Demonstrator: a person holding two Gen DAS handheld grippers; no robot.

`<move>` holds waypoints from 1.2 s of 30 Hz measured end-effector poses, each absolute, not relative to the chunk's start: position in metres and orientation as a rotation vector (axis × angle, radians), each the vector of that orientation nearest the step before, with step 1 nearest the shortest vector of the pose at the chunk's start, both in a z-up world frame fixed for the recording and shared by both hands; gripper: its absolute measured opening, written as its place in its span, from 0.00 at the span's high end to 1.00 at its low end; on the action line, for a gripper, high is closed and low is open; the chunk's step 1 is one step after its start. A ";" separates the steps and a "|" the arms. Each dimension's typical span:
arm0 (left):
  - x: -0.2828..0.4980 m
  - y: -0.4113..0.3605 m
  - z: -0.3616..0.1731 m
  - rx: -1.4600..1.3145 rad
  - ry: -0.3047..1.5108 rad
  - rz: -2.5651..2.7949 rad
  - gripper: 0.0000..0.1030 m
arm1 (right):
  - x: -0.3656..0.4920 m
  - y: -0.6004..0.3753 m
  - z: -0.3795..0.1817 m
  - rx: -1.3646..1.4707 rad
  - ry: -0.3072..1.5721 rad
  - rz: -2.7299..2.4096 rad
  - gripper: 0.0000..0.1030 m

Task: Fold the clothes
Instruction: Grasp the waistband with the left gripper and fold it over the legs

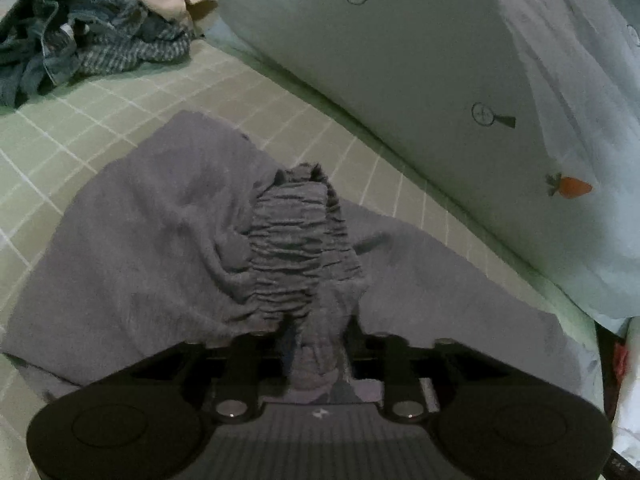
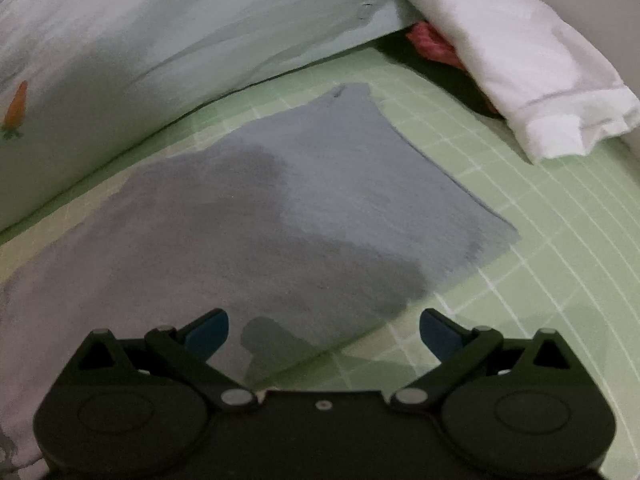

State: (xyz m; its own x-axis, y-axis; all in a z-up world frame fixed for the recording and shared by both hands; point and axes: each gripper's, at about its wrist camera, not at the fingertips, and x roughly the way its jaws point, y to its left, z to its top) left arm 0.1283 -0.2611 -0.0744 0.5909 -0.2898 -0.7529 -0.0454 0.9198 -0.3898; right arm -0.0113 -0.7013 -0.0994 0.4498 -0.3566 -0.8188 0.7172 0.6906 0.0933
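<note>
A grey garment point(image 1: 160, 232) lies spread on the green checked bed sheet point(image 1: 120, 100). My left gripper point(image 1: 314, 340) is shut on the garment's ribbed elastic waistband point(image 1: 300, 248), which bunches up between the fingers and rises toward the camera. In the right wrist view the same grey garment point(image 2: 280, 216) lies flat, its far corner pointing away. My right gripper point(image 2: 324, 330) is open and empty, hovering just above the garment's near edge, its blue pads point(image 2: 208, 330) wide apart.
A pale quilt with carrot prints point(image 1: 440, 80) bounds the far side of the bed; it also shows in the right wrist view point(image 2: 160, 32). A pile of denim and beige clothes point(image 1: 92, 36) lies far left. A folded white garment point(image 2: 520, 64) lies far right over something red point(image 2: 432, 44).
</note>
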 end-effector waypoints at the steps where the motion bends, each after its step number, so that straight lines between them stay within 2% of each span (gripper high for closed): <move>1: 0.129 -0.260 -0.070 -0.386 0.925 -0.144 0.56 | -0.009 -0.701 -0.100 0.464 0.876 -0.683 0.00; 4: 0.132 -0.253 -0.052 -0.392 0.891 -0.145 0.49 | -0.004 -0.700 -0.100 0.464 0.887 -0.661 0.00; 9: 0.144 -0.246 -0.029 -0.419 0.884 -0.110 0.44 | 0.007 -0.706 -0.097 0.496 0.887 -0.664 0.00; 20: 0.206 -0.261 -0.063 -0.301 1.033 -0.015 0.43 | 0.031 -0.711 -0.107 0.442 0.910 -0.676 0.00; 21: 0.208 -0.262 -0.066 -0.301 1.033 -0.002 0.44 | 0.031 -0.710 -0.109 0.434 0.919 -0.677 0.00; 26: 0.212 -0.271 -0.071 -0.245 1.020 0.020 0.71 | 0.028 -0.701 -0.114 0.390 0.940 -0.709 0.00; 27: 0.212 -0.275 -0.066 -0.216 1.004 0.008 0.85 | 0.027 -0.701 -0.114 0.381 0.943 -0.716 0.00; 31: 0.204 -0.308 -0.047 -0.138 0.945 -0.088 0.86 | 0.025 -0.701 -0.113 0.338 0.953 -0.753 0.00; 34: 0.199 -0.337 -0.049 -0.146 0.967 -0.215 0.86 | 0.025 -0.704 -0.113 0.343 0.950 -0.758 0.00; 35: 0.200 -0.347 -0.057 -0.131 0.993 -0.245 0.85 | 0.025 -0.704 -0.113 0.342 0.948 -0.755 0.00; 36: 0.201 -0.356 -0.066 -0.099 1.022 -0.247 0.76 | 0.026 -0.703 -0.113 0.342 0.946 -0.752 0.00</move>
